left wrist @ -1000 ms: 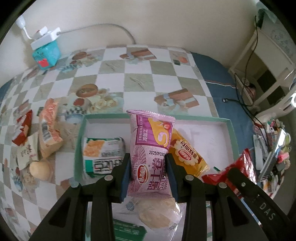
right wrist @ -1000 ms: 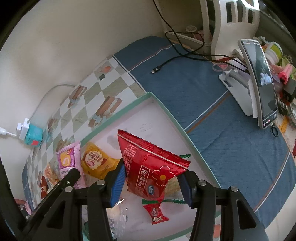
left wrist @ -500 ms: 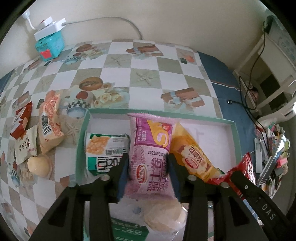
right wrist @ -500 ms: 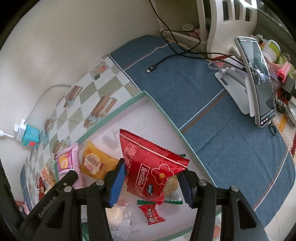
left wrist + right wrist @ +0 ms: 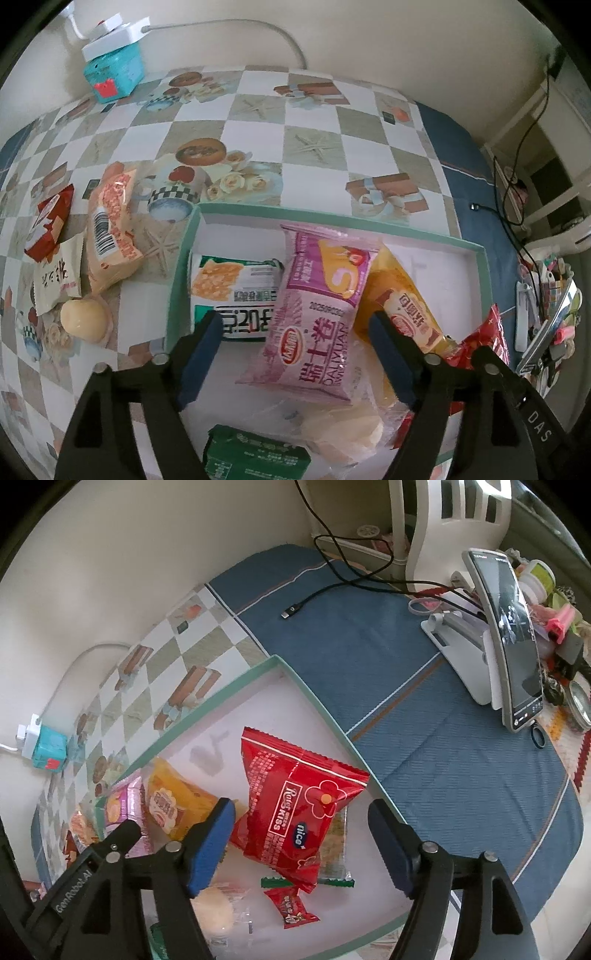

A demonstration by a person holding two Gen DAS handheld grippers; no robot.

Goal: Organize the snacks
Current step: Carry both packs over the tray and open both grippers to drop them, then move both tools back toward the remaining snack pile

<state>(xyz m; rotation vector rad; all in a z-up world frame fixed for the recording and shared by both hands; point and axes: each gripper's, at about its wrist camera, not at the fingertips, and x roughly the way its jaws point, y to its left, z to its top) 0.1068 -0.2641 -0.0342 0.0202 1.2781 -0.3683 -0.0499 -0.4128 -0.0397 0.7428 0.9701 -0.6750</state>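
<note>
From the left wrist view, the left gripper (image 5: pixel 295 350) hangs over the green-rimmed tray (image 5: pixel 332 218) with its jaws spread wide and nothing pinched; the pink snack bag (image 5: pixel 317 314) lies loose between them at the centre of the frame, leaning across a green-and-white packet (image 5: pixel 236 288) on its left and a yellow packet (image 5: pixel 402 302) on its right. A dark green packet (image 5: pixel 255 458) sits at the bottom edge of the frame inside the tray. Out at the left of the frame, on the checked tablecloth (image 5: pixel 258 122), an orange bag (image 5: pixel 110 225), a small red packet (image 5: pixel 48 221), a white packet (image 5: pixel 59 277) and a round bun (image 5: pixel 83 319) lie outside the tray, waiting. Over to the right wrist view: the right gripper (image 5: pixel 303 843) is just as wide, empty, and the red bag (image 5: pixel 295 805) rests in the lower middle of the frame inside the tray, propped on a flat packet with a tiny red sweet (image 5: pixel 291 908) just below it. A phone on a stand (image 5: pixel 513 635) stands at the upper right on the blue cloth (image 5: pixel 369 646). This looks like the drop-off step finished for both bags; next, I'd say, the left gripper needs to lift clear and swing out to the loose snacks at the left, closing on one without dragging the pink bag along.
</note>
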